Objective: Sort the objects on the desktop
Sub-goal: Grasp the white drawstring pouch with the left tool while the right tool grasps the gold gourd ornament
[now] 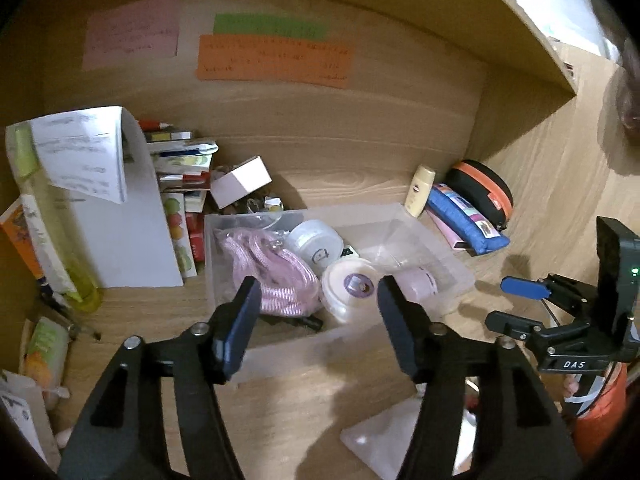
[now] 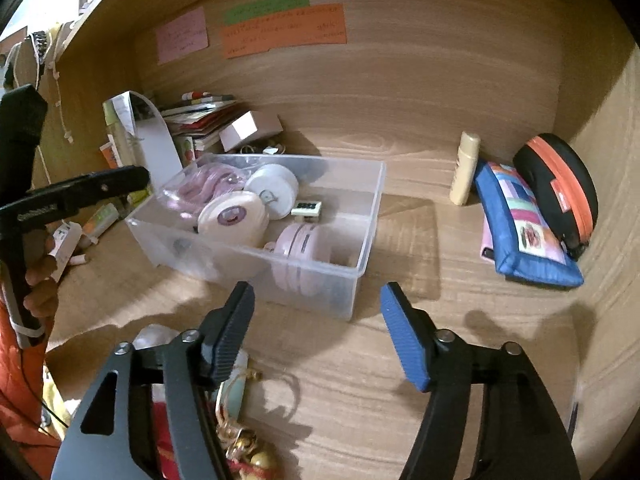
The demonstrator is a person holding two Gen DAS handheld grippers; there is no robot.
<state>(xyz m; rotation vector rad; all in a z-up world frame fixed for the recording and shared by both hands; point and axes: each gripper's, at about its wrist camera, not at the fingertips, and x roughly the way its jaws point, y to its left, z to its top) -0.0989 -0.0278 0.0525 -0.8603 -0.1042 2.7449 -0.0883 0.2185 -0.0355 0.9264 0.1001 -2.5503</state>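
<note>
A clear plastic bin (image 1: pixel 448 264) (image 2: pixel 360 256) sits mid-desk. It holds a pink cord bundle (image 1: pixel 276 276) (image 2: pixel 200 184), two round white cases (image 1: pixel 348 286) (image 2: pixel 234 218), a pink round device (image 2: pixel 304 248) and a small white gadget (image 2: pixel 306 208). My left gripper (image 1: pixel 316 320) is open and empty, hovering over the bin's near wall. My right gripper (image 2: pixel 316 328) is open and empty, just in front of the bin's near right corner. The right gripper also shows at the right of the left wrist view (image 1: pixel 520 300).
A blue pouch (image 2: pixel 524 228), a black-and-orange case (image 2: pixel 560 192) and a cream bottle (image 2: pixel 466 168) stand at the back right. Books, papers and a white box (image 1: pixel 242 182) crowd the back left. A gold trinket (image 2: pixel 244 444) lies by the right gripper.
</note>
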